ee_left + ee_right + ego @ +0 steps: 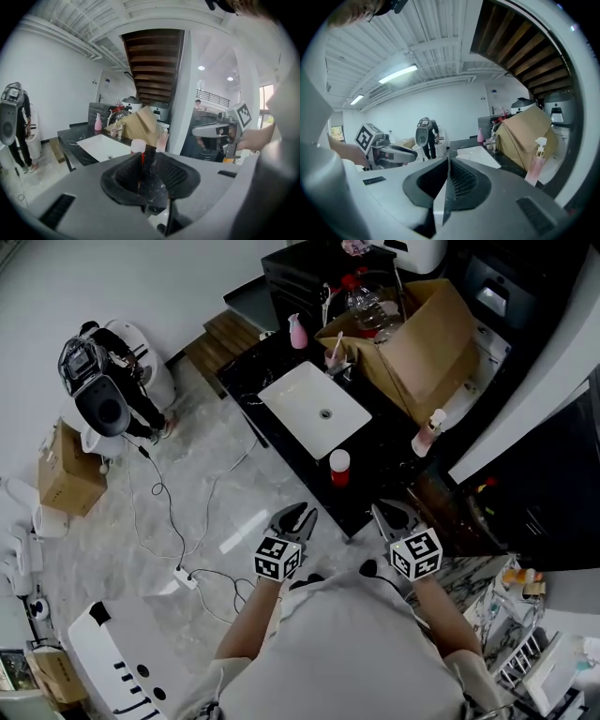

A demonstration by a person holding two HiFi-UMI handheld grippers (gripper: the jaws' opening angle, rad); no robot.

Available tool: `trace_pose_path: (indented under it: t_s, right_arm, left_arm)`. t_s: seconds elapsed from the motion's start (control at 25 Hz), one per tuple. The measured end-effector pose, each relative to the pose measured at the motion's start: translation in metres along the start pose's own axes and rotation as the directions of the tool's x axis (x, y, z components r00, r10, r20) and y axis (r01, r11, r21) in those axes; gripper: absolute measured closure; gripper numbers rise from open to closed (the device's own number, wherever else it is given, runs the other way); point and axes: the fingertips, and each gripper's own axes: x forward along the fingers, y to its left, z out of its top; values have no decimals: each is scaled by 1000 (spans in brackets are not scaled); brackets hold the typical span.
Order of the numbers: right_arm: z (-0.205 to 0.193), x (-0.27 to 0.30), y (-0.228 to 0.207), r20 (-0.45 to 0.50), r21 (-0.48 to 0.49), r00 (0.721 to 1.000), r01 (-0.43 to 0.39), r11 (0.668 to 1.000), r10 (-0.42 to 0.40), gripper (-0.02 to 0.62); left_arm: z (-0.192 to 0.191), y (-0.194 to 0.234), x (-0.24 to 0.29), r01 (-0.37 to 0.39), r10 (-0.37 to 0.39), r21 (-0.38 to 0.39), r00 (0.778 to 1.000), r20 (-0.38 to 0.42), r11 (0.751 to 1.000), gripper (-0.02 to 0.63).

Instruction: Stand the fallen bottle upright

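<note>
I hold both hand-held grippers close in front of my chest, side by side over the near edge of the black desk [394,442], tipped slightly downward. My left hand-held gripper [302,513] has its jaws a narrow slit apart with nothing between them. My right hand-held gripper [389,512] has its jaws brought together on nothing.

The head view lays out the whole scene: the bottle [339,467] stands just ahead of the grippers, near the desk's front edge and beside the white sink [300,395], clear of both grippers. Only the left gripper view lines that bottle up behind the slit of its jaws. The right gripper view misses it and shows instead a pink pump bottle [536,165] near a cardboard box [525,133].

The bottle is small, with a red body and a white cap, and it stands upright.
</note>
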Motion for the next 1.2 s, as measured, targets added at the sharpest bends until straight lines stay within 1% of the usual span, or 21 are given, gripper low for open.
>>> trace_pose_path:
  t_s: [0.16,0.28,0.32,0.44,0.76,0.96,1.2]
  right_arm:
    - [0,4,8,2,-7,1000,20,1000,-20,557]
    - [1,5,14,5,-15,1000,26,1000,-26,557]
    - [2,4,18,9,-24,1000,22,999,-22,557]
    - [7,4,25,23,-47,1000,6,999,-5,558]
    - [7,3,20,26,-28,999,22,999,-22,558]
    - [7,3,19,26,-29,999,19,999,-19,558]
    - [9,0,15,33,-36,999,12,999,-11,558]
  left_arm:
    - [-1,14,-13,-18,18,32,1000,-3,999,531]
    - [1,19,-25,-15,15,14,1000,16,1000,587]
    - [2,19,-29,-12,12,9,1000,25,1000,595]
    - [6,22,-35,-16,16,0,999,48,1000,598]
    - [5,20,-36,-8,10,-23,998,62,1000,599]
    - [5,16,-34,6,-5,-17,998,56,1000,599]
    - [7,12,-27,4,-5,7,999,48,1000,599]
